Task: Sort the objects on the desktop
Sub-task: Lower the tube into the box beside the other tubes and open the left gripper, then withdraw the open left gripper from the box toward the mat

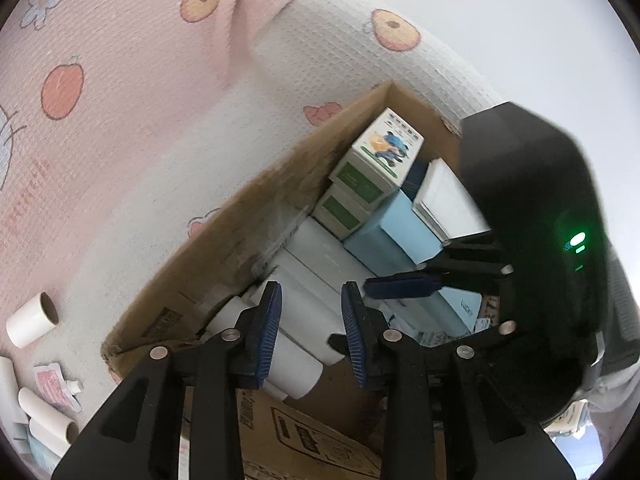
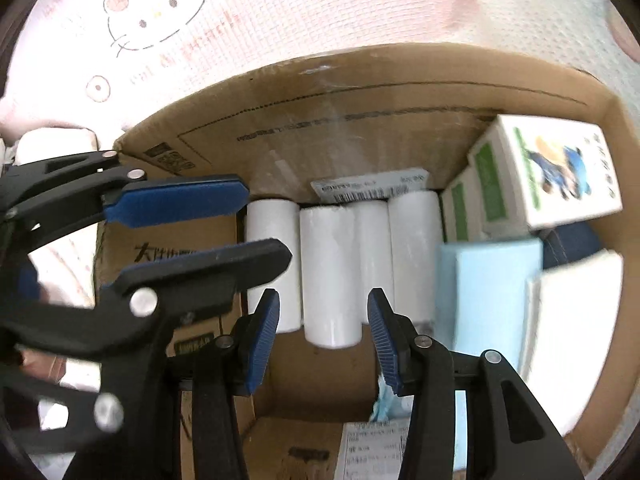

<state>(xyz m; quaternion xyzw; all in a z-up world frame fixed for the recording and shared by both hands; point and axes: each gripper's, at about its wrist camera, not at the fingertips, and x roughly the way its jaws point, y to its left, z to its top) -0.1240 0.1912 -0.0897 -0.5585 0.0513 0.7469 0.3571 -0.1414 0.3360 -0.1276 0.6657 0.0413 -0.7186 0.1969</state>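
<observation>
"LUCKY" on a light-blue box (image 1: 460, 308); print on the cardboard box (image 2: 360, 92) and barcode label (image 2: 370, 188) too blurred.

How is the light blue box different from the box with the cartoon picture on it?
The light blue box is plain pale blue, but the cartoon box is white with green panels and a blue cartoon figure. The light blue box lies low in the cardboard box, while the cartoon box sits on top of another green and white box. Both are rectangular and inside the cardboard box.

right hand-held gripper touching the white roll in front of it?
Apart. The right wrist view shows the right hand-held gripper open, with box floor visible between each pad and the white roll.
</observation>
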